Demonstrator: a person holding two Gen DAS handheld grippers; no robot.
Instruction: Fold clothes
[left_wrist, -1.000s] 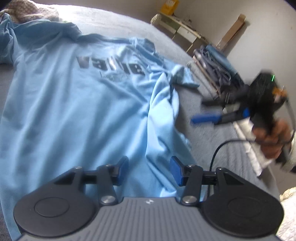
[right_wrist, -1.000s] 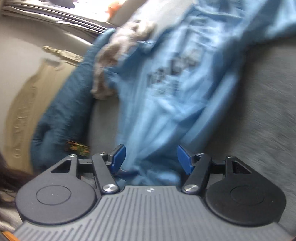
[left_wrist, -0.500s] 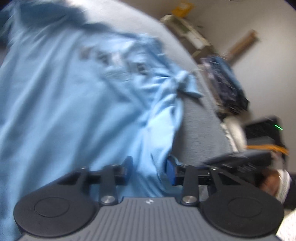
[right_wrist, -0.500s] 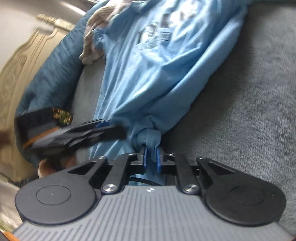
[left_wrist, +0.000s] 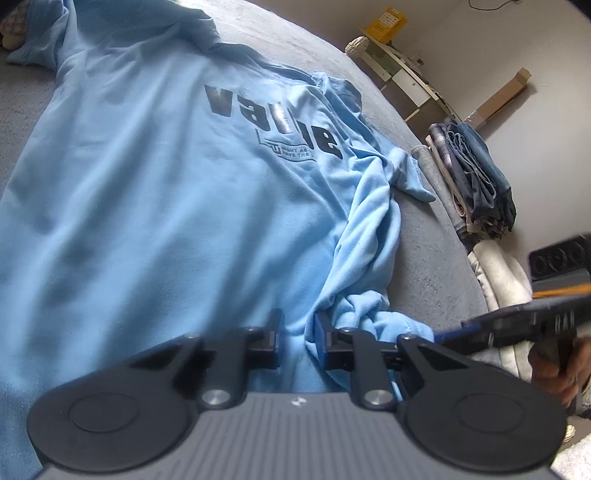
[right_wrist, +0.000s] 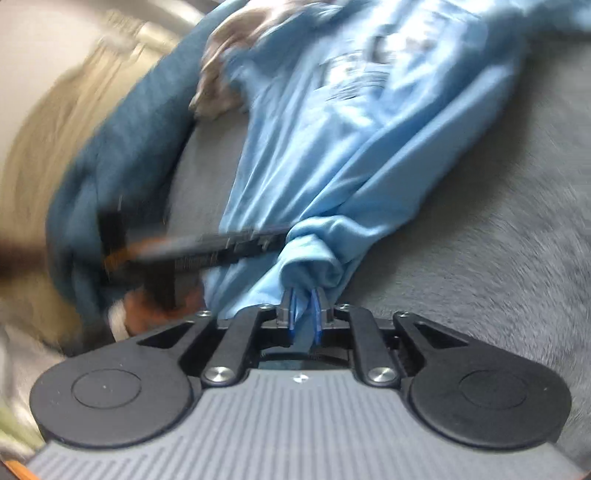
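A light blue T-shirt (left_wrist: 155, 192) with dark lettering lies spread on a grey bed; it also shows in the right wrist view (right_wrist: 351, 140). My left gripper (left_wrist: 297, 334) sits at the shirt's bunched bottom hem, its jaws narrowed around a fold of the fabric. My right gripper (right_wrist: 303, 314) is shut on the bunched hem corner. It shows in the left wrist view (left_wrist: 517, 325) at the right, and the left gripper shows in the right wrist view (right_wrist: 221, 245), reaching into the same bunch.
The grey bed cover (left_wrist: 424, 236) extends to the right of the shirt. A stack of folded clothes (left_wrist: 469, 177) lies at the bed's far right edge. A dark blue blanket (right_wrist: 122, 166) and a beige knitted item (right_wrist: 225, 85) lie beside the shirt's far side.
Both grippers were open and apart from the hem one second ago. The right one has closed on the bunched hem, and the left one has narrowed onto the fabric beside it.
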